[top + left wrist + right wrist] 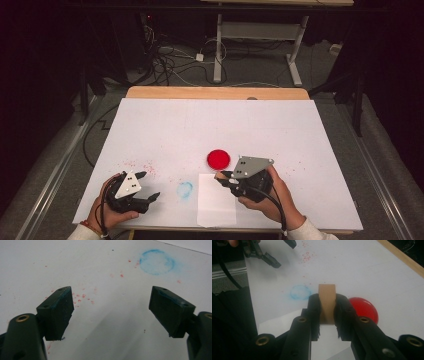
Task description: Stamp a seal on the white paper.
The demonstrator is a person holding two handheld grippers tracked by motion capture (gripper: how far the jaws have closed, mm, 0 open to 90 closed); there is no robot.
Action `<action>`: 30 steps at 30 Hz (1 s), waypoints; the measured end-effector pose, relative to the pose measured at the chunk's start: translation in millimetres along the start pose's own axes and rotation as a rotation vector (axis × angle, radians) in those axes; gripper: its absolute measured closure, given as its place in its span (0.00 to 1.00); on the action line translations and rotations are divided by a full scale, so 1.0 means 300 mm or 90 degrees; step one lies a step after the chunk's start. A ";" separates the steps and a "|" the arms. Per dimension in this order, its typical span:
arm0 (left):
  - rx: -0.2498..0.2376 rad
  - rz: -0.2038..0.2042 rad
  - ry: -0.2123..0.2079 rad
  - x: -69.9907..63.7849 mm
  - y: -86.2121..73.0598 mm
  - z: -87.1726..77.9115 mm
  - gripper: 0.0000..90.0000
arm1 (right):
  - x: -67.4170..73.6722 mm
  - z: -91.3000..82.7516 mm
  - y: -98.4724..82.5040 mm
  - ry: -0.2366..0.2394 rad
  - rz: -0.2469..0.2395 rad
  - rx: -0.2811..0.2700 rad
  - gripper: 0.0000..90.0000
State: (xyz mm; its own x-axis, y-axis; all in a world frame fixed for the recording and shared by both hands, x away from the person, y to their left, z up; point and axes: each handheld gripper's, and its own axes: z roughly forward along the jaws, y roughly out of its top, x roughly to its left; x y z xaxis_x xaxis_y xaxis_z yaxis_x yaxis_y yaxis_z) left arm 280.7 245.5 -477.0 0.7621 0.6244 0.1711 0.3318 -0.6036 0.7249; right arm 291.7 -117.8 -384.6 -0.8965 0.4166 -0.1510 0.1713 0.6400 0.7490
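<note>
My right gripper [222, 177] is shut on a small tan wooden block [327, 302], which stands upright between its pads [314, 307]. It hovers low over a small white paper sheet [216, 205], just in front of a red round disc [218, 159]. That disc [364, 308] lies right of the block in the right gripper view. A faint blue stamped ring [184, 189] marks the white table cover left of the paper. My left gripper [150, 185] rests near the front left, open with nothing between its jaws [113, 310], and the blue ring [157, 262] lies ahead of it.
A large white cover [200, 125] spans the table, with a wooden edge [215, 92] bare at the back. Red ink specks [142, 165] dot the cover near my left gripper. Beyond the table are a desk frame and cables on the floor.
</note>
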 end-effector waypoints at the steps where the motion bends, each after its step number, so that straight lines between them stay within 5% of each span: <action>1: 0.000 0.000 0.000 0.000 0.000 0.000 0.21 | 0.000 0.000 0.000 0.000 0.000 0.000 0.84; 30: 0.007 0.002 -0.002 -0.002 0.001 0.005 0.21 | 0.076 0.178 -0.105 0.044 -0.015 0.107 0.84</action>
State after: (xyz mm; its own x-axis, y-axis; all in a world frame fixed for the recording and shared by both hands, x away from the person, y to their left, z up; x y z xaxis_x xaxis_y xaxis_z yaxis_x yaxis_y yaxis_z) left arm 281.0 244.2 -477.8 0.7645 0.6213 0.1719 0.3358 -0.6114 0.7165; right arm 287.8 -94.2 -446.1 -0.9261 0.3586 -0.1176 0.2108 0.7500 0.6269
